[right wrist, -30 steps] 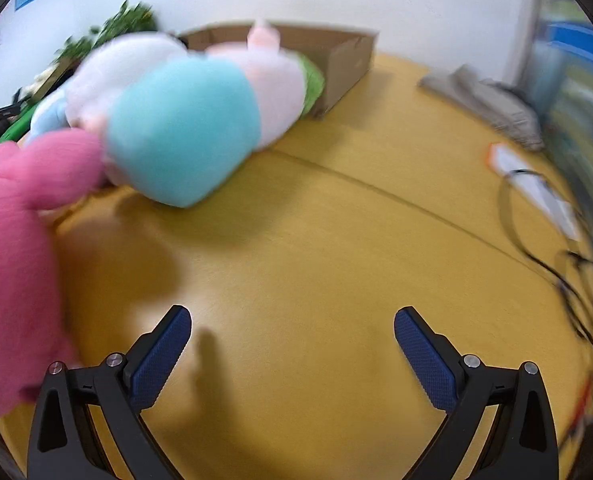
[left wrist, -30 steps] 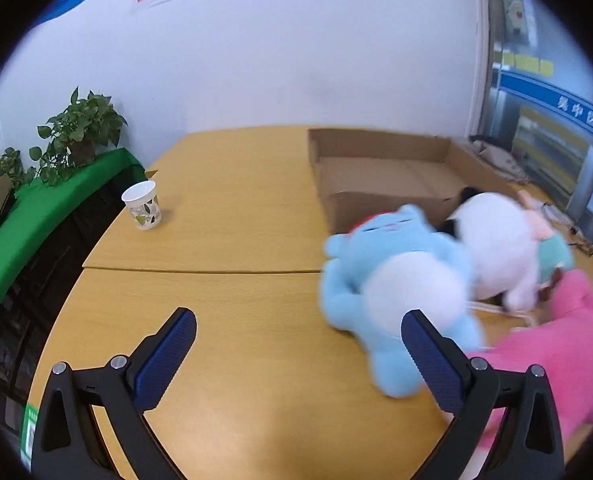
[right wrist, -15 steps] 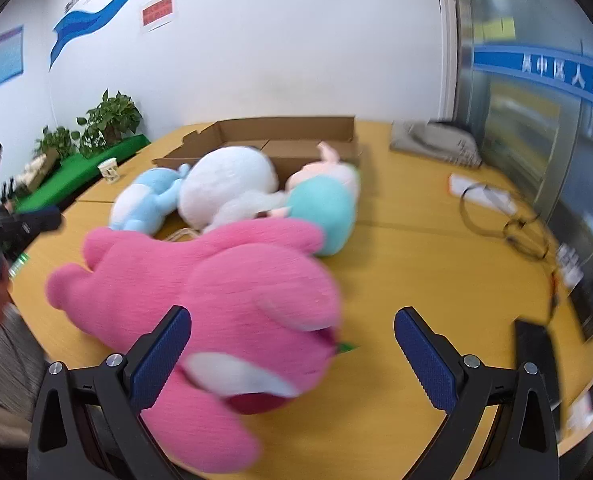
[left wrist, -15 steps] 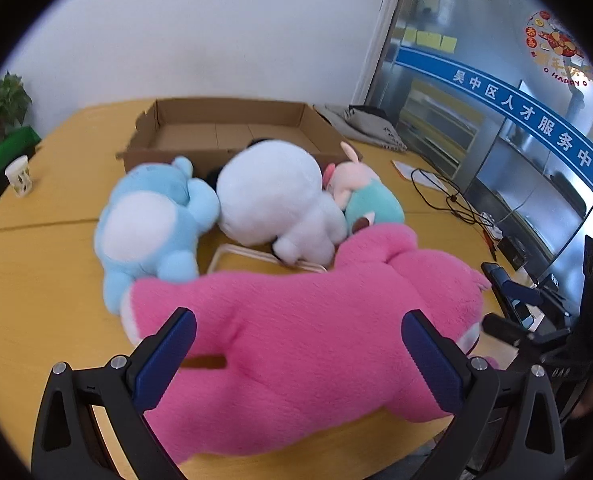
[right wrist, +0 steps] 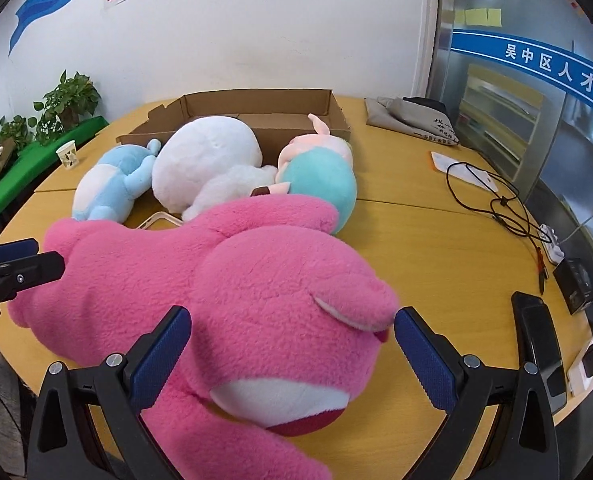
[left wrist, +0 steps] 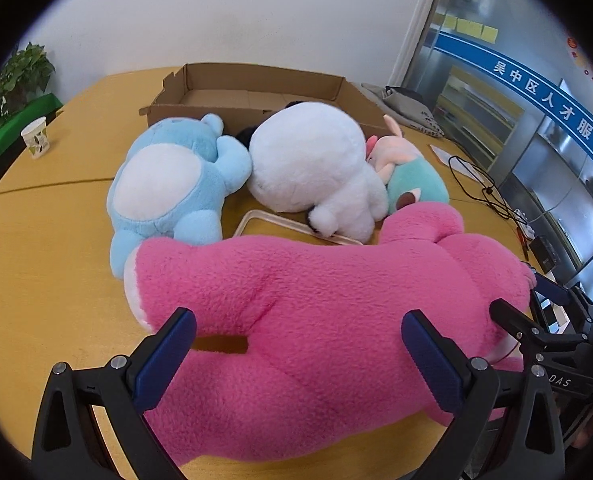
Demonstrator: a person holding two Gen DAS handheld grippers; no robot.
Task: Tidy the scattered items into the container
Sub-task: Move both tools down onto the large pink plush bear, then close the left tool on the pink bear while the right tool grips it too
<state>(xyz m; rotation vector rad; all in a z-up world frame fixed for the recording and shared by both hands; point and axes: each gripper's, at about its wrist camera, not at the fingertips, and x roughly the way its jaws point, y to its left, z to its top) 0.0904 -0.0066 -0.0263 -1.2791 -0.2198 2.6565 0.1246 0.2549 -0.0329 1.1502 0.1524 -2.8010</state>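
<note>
A big pink plush bear (left wrist: 316,300) lies across the near part of the yellow table. My left gripper (left wrist: 300,360) is open, its blue pads on either side of the bear's body. The bear's head (right wrist: 280,304) sits between the pads of my right gripper (right wrist: 292,356), also open. Behind the bear lie a blue plush (left wrist: 168,184), a white plush (left wrist: 312,160) and a teal-and-pink plush (right wrist: 320,176). An open cardboard box (left wrist: 256,88) stands behind them with no toys visible inside. A clear frame (left wrist: 264,220) pokes out from under the toys.
A paper cup (left wrist: 36,142) stands at the far left near potted plants (right wrist: 68,100) on a green ledge. On the right lie a grey bag (right wrist: 412,116), black cables (right wrist: 492,196), a phone (right wrist: 536,344) and small black devices near the table edge.
Both views have swung from the bare table onto the toy pile. Both grippers have closed in on the pink bear, which now lies between each pair of open fingers.
</note>
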